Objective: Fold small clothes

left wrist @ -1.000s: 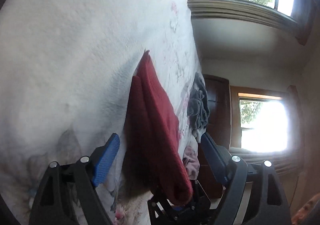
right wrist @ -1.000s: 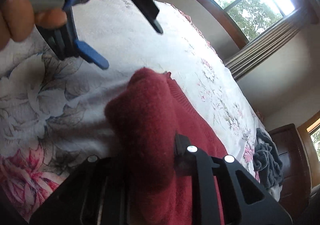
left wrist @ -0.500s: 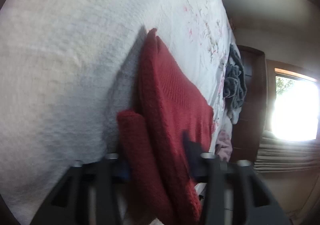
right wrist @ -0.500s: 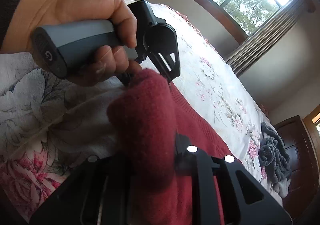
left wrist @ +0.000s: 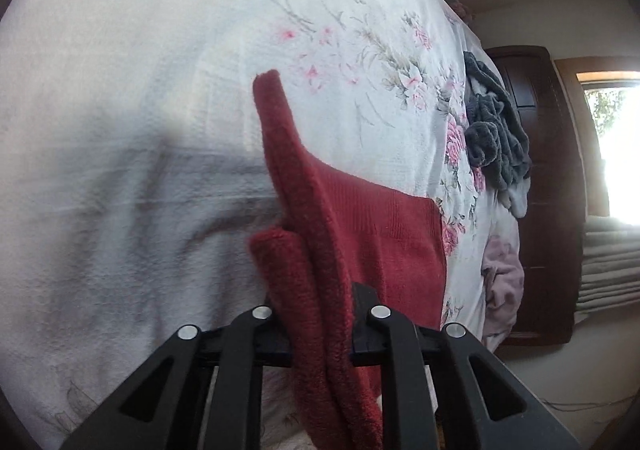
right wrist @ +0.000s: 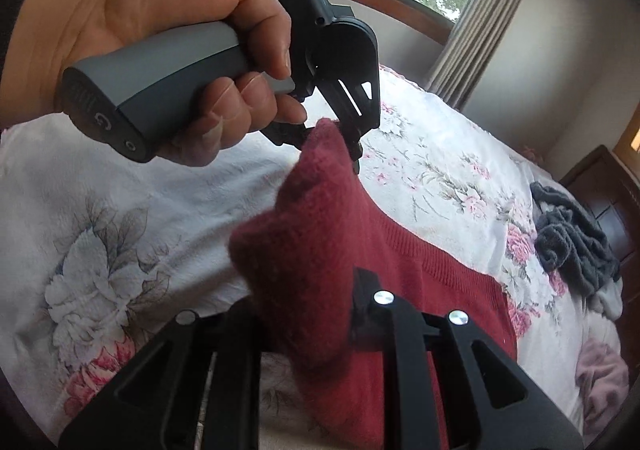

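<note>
A dark red knit garment (left wrist: 384, 234) lies on the flowered bedspread (left wrist: 120, 129), with one edge lifted off it. My left gripper (left wrist: 320, 330) is shut on a thick fold of that edge, which hides its pads. In the right wrist view a hand (right wrist: 160, 21) holds the left gripper (right wrist: 352, 153), which pinches the far corner of the red garment (right wrist: 440, 290). My right gripper (right wrist: 308, 326) is shut on the near corner of the same edge, so the fold stretches between the two grippers above the bedspread (right wrist: 120, 209).
A grey heap of clothes (left wrist: 496, 129) (right wrist: 572, 242) and a pale pink garment (left wrist: 504, 274) (right wrist: 600, 370) lie near the bed's far side. A dark wooden cabinet (left wrist: 552, 209) stands beyond them. Curtained windows line the walls.
My left gripper was open beside the garment, then came in and shut on its edge. The right gripper kept its hold, and the pinched edge now stands higher off the bed.
</note>
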A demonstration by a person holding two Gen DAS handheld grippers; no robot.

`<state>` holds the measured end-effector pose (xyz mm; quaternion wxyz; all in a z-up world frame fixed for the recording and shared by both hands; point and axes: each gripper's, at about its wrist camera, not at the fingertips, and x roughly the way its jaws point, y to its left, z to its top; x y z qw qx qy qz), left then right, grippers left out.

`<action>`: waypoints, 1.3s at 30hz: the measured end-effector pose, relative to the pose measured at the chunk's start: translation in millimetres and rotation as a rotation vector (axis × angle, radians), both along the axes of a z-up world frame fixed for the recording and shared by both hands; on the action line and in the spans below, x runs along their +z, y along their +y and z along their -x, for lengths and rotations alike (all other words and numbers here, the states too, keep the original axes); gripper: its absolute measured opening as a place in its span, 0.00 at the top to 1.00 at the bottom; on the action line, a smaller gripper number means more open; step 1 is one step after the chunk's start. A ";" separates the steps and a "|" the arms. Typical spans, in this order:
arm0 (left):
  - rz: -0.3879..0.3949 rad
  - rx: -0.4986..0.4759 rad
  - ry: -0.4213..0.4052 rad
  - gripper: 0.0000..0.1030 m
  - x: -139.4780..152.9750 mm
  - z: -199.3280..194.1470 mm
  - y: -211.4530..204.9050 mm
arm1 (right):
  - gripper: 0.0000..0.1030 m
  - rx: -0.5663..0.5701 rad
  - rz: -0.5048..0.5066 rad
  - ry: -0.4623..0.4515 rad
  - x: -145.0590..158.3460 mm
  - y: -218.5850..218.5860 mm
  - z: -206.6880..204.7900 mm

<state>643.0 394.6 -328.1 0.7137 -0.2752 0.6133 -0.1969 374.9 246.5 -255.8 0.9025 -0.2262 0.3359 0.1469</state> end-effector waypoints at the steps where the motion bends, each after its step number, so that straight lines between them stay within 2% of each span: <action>1: -0.023 -0.011 -0.005 0.85 8.2 -1.3 -8.3 | 0.85 -0.016 -0.023 0.003 5.1 -6.3 -0.5; 8: -0.163 -0.088 -0.041 0.85 64.7 -7.7 -84.4 | 0.85 -0.131 -0.184 0.020 35.8 -70.8 -9.0; 13: -0.249 -0.136 -0.048 0.85 83.4 -10.0 -144.7 | 0.85 -0.192 -0.292 0.062 43.9 -118.9 -14.5; 16: -0.305 -0.165 -0.051 0.85 84.2 -10.4 -179.6 | 0.85 -0.225 -0.358 0.097 42.9 -146.4 -15.8; 21: -0.384 -0.222 -0.050 0.85 75.9 -7.4 -237.6 | 0.85 -0.263 -0.458 0.158 31.4 -191.8 -13.3; 27: -0.434 -0.276 -0.066 0.85 48.3 -0.4 -294.3 | 0.85 -0.286 -0.487 0.209 6.8 -241.5 -10.7; 34: -0.451 -0.282 -0.054 0.86 8.0 -1.5 -325.6 | 0.85 -0.308 -0.550 0.260 -32.7 -282.9 -11.3; 39: -0.463 -0.282 -0.046 0.86 -8.8 -2.3 -334.8 | 0.85 -0.315 -0.610 0.280 -50.6 -298.1 -9.5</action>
